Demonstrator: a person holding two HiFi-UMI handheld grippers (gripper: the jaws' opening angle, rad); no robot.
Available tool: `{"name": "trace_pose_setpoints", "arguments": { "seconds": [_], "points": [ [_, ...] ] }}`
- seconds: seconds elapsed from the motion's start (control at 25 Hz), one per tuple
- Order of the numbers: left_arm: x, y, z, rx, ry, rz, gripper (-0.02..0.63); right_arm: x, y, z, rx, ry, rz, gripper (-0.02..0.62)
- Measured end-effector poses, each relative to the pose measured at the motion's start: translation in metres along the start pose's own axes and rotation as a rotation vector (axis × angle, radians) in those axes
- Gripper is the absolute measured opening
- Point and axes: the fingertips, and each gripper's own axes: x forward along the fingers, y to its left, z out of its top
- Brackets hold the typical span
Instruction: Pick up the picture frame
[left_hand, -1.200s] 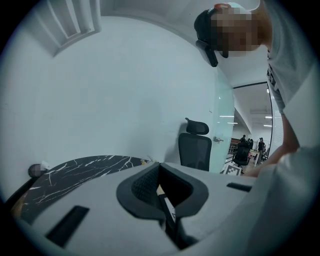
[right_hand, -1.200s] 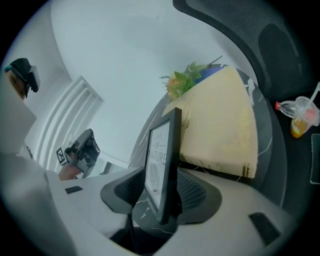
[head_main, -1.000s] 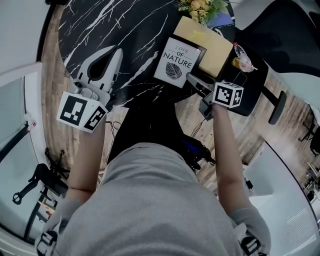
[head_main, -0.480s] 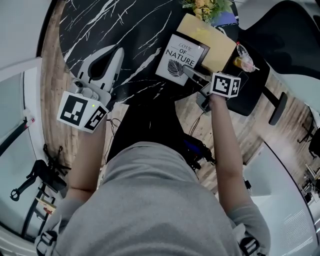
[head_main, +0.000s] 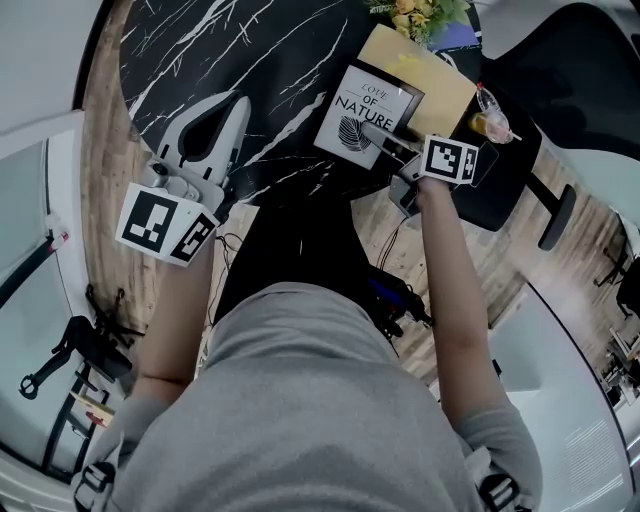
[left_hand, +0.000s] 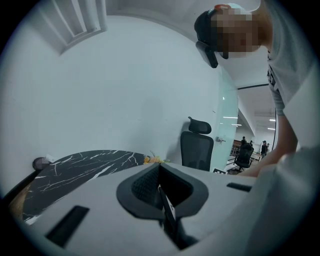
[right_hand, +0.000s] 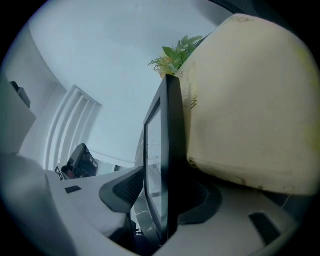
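Observation:
The picture frame (head_main: 364, 110), black-edged with a white leaf print, stands on the black marble table (head_main: 230, 50) and leans back on a cream cushion (head_main: 428, 78). My right gripper (head_main: 377, 131) is at the frame's lower right edge. In the right gripper view the frame (right_hand: 170, 150) stands edge-on between the jaws of the right gripper (right_hand: 165, 192), one pad on the glass and one behind, shut on it. My left gripper (head_main: 236, 102) hovers over the table's left side, shut and holding nothing. The left gripper view shows its pads (left_hand: 161, 172) pressed together.
Yellow flowers with green leaves (head_main: 414, 12) sit behind the cushion. A clear bag with something orange (head_main: 487, 119) lies on a dark surface at the right. An office chair (left_hand: 196, 146) stands beyond the table. Wooden floor and cables show near the table's front edge.
My right gripper has moved forward from the table's front edge onto the frame's lower right edge and closed on it. The left gripper has stayed in place.

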Motion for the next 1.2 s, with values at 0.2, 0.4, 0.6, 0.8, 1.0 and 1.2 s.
{"name": "trace_pose_setpoints", "arguments": {
  "seconds": [0.2, 0.4, 0.6, 0.8, 1.0, 1.2],
  "points": [
    [0.0, -0.001, 0.0, -0.002, -0.002, -0.006, 0.006, 0.005, 0.003, 0.001, 0.002, -0.001, 0.011, 0.207],
    [-0.002, -0.003, 0.001, 0.003, -0.003, -0.01, 0.006, 0.005, 0.003, 0.002, -0.002, -0.007, 0.022, 0.204],
    [-0.003, -0.007, 0.001, 0.009, -0.002, -0.017, 0.006, 0.003, 0.001, 0.002, -0.005, -0.012, 0.01, 0.172],
    [-0.005, -0.011, 0.002, 0.016, -0.004, -0.025, 0.006, 0.003, -0.001, 0.001, -0.036, -0.015, -0.016, 0.13],
    [-0.007, -0.014, 0.003, 0.017, -0.004, -0.034, 0.006, 0.003, 0.0, 0.001, -0.066, -0.029, -0.024, 0.114],
    [-0.011, -0.014, 0.007, 0.018, -0.01, -0.034, 0.006, 0.003, 0.003, 0.001, -0.078, -0.058, -0.004, 0.093]
  ]
}}
